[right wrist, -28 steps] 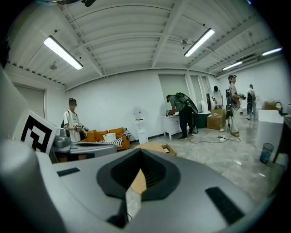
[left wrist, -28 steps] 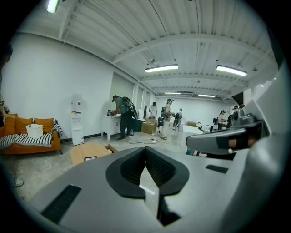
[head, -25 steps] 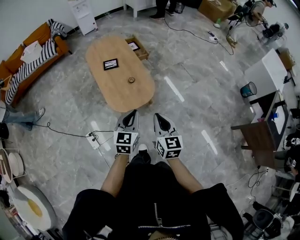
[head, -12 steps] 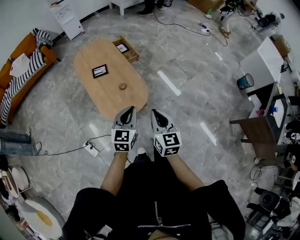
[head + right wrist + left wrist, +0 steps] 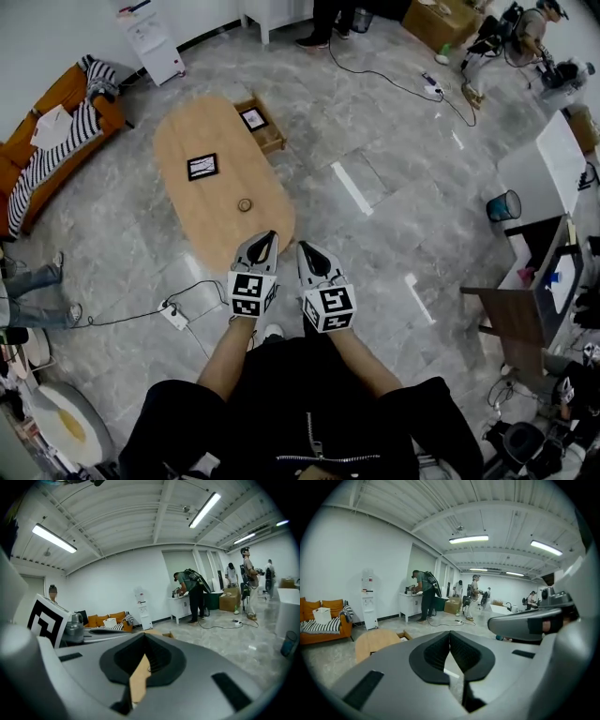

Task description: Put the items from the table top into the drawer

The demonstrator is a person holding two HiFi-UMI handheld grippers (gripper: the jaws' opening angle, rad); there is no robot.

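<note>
While jaws meet empty | round item (image 5: 245, 204) ahead, apart, on table (image 5: 202, 216)

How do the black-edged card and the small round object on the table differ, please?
The card is rectangular, black-edged and larger; the round object is small and brownish. The card lies nearer the open drawer than the round object does. Both rest on the table, untouched.

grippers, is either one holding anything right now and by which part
Nothing is held: the left gripper and right gripper both show jaws together with nothing between them.
</note>
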